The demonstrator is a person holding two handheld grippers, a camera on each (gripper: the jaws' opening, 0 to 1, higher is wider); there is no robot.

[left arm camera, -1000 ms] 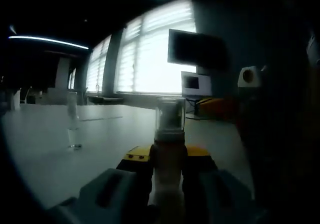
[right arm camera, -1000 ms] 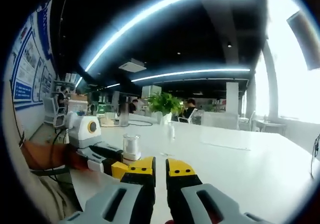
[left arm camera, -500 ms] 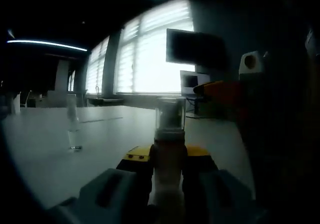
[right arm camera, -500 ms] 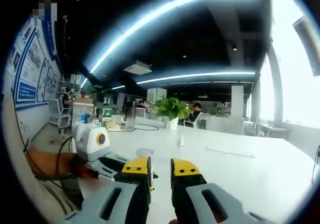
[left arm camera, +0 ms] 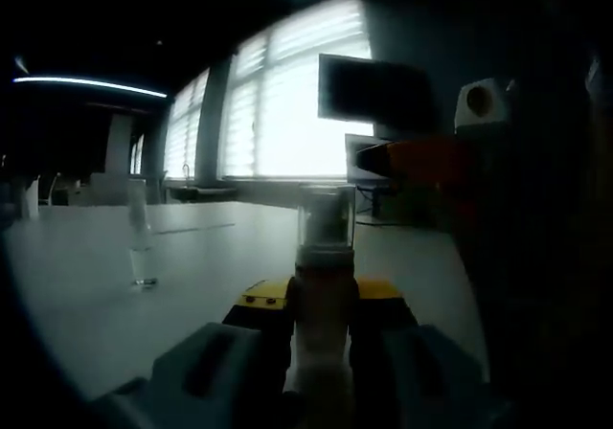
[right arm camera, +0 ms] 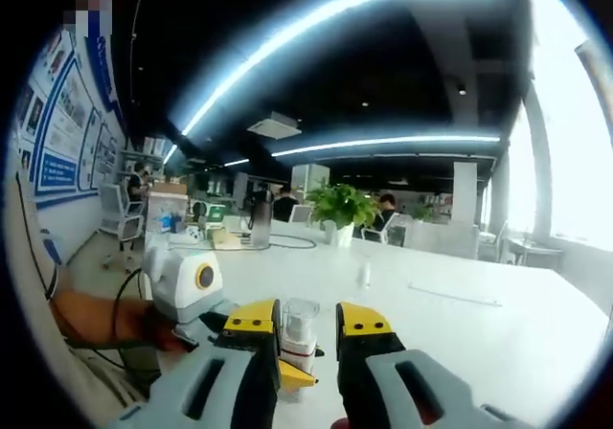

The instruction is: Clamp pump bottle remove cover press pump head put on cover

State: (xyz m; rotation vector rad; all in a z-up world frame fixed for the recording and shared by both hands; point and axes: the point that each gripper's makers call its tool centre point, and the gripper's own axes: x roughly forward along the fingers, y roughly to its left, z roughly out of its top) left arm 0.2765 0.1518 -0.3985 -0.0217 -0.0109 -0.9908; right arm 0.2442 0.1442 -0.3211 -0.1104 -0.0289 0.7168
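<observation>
A pump bottle (left arm camera: pixel 324 319) with a clear cover (left arm camera: pixel 326 216) stands upright between the yellow-tipped fingers of my left gripper (left arm camera: pixel 324 297), which is shut on its body. My right gripper (left arm camera: pixel 385 162) reaches in from the right, level with the top of the cover and a little apart from it. In the right gripper view the clear cover (right arm camera: pixel 299 317) shows in the gap between the two yellow fingertips of my right gripper (right arm camera: pixel 307 320), which is open. Below it the left gripper (right arm camera: pixel 285 369) holds the bottle.
A wide white table (left arm camera: pixel 86 285) stretches out under both grippers. A small clear bottle (left arm camera: pixel 141 237) stands on it, well off to one side. A potted plant (right arm camera: pixel 345 207) and seated people are at the far end. A person's hand (right arm camera: pixel 96 319) holds the left gripper.
My right gripper has come closer to the bottle, and its jaws now frame the clear cover. The left gripper and the bottle have stayed still.
</observation>
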